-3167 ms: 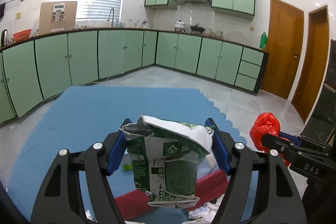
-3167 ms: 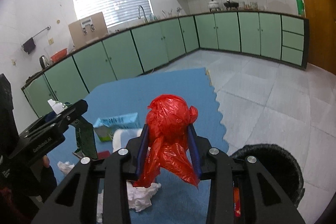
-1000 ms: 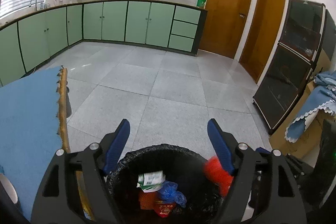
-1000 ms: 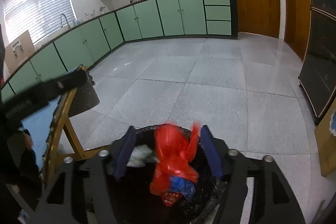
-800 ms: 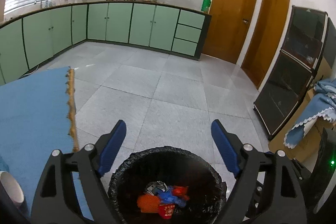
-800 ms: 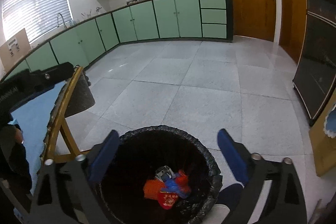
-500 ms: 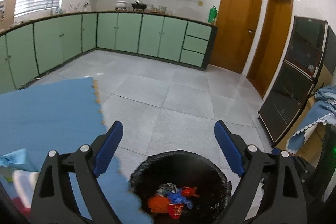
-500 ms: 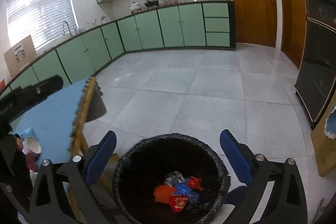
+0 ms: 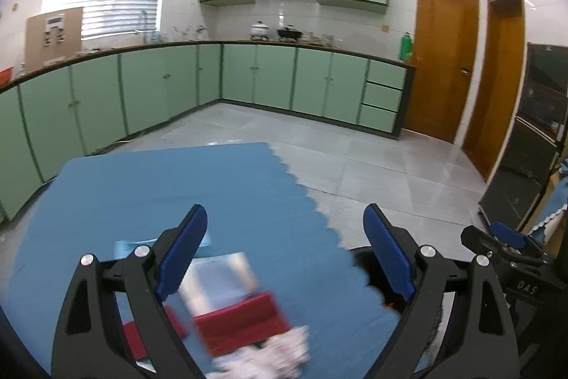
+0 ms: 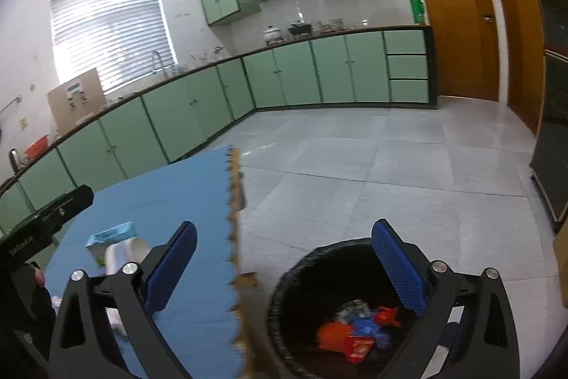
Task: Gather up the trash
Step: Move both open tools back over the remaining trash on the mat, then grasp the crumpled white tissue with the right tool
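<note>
Both grippers had swung away from the bin toward the desk since the earlier frames, and the red bag and carton they had carried now lay among the trash in the bin. The left gripper [image 9: 284, 258] had its jaws spread wide with nothing between them; they had just been opening. The right gripper [image 10: 284, 269] likewise had its jaws fully spread and empty, also just opened.

Nearest below the left gripper, blurred by motion, lay crumpled white tissue [image 9: 269, 357], a red box [image 9: 241, 322] just beyond it, and a pale flat packet [image 9: 220, 276] farther on. These rested on the blue desk [image 9: 177, 187].

To the right of the desk stood the black-lined bin [image 10: 305, 261] on the floor, holding the dropped trash [image 10: 355, 333]: orange, red, blue and white pieces.

Farther off, green cabinets [image 9: 269, 80] lined the far wall.
</note>
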The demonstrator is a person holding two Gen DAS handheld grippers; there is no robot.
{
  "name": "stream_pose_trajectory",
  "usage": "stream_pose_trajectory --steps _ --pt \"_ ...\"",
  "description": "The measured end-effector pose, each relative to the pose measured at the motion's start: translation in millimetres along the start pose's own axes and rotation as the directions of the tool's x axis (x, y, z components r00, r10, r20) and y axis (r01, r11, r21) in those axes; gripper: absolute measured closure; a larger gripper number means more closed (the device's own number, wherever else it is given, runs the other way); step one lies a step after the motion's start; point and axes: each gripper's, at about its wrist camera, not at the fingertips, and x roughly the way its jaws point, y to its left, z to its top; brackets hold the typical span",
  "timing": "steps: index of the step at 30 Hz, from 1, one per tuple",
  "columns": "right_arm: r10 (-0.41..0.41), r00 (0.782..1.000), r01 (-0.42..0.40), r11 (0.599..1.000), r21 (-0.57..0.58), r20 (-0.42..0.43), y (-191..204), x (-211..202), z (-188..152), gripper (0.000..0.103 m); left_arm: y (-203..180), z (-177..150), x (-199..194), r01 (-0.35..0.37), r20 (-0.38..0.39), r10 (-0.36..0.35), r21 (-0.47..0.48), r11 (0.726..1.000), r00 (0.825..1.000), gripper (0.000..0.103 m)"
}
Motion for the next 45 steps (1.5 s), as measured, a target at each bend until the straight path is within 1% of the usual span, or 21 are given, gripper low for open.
stream_pose_trajectory --steps 5,8,12,16,19,26,34,36,40,45 --pt "0.047 0.999 -0.047 0.997 -0.066 -0.009 41.5 3.2 -14.3 0.006 36.7 -8.9 -24.8 -0.077 0.013 0.078 -0.018 0.997 0.997 0.016" --pt "0.085 0.996 -0.087 0.993 -0.081 -0.025 59.6 8.2 -23.7 0.006 54.4 -18.1 -34.6 -0.122 0.013 0.122 -0.024 0.992 0.992 0.016" --pt "0.132 0.989 -0.139 0.984 -0.116 -0.065 87.5 17.7 -41.2 0.008 76.7 -32.6 -41.7 -0.164 -0.003 0.164 -0.033 0.986 0.987 0.016" --pt "0.159 0.983 -0.171 0.975 -0.141 -0.095 107.7 25.0 -54.8 0.01 97.4 -45.3 -44.9 -0.189 -0.03 0.188 -0.06 0.98 0.982 0.016" --pt "0.169 0.978 -0.186 0.97 -0.156 -0.119 119.3 27.8 -67.4 0.011 105.9 -54.5 -46.7 -0.206 -0.042 0.203 -0.066 0.976 0.978 0.016" --pt "0.16 0.969 -0.194 0.965 -0.176 -0.189 130.9 45.4 -85.7 0.014 117.6 -72.2 -44.5 -0.232 -0.068 0.228 -0.066 0.97 0.971 0.016" --pt "0.186 0.95 -0.241 0.947 -0.212 -0.25 140.6 55.0 -99.7 0.019 122.4 -82.4 -44.1 -0.246 -0.081 0.241 -0.064 0.967 0.967 0.016" --pt "0.191 0.946 -0.25 0.945 -0.213 -0.264 141.6 57.4 -102.2 0.022 122.6 -82.7 -44.0 -0.246 -0.081 0.24 -0.063 0.967 0.967 0.016" --pt "0.206 0.936 -0.27 0.94 -0.207 -0.285 142.7 61.1 -103.8 0.025 124.1 -83.6 -43.1 -0.244 -0.085 0.238 -0.068 0.967 0.967 0.016" --pt "0.237 0.92 -0.308 0.929 -0.203 -0.313 143.9 62.8 -107.0 0.037 121.8 -83.3 -40.5 -0.24 -0.09 0.234 -0.068 0.968 0.968 0.016"
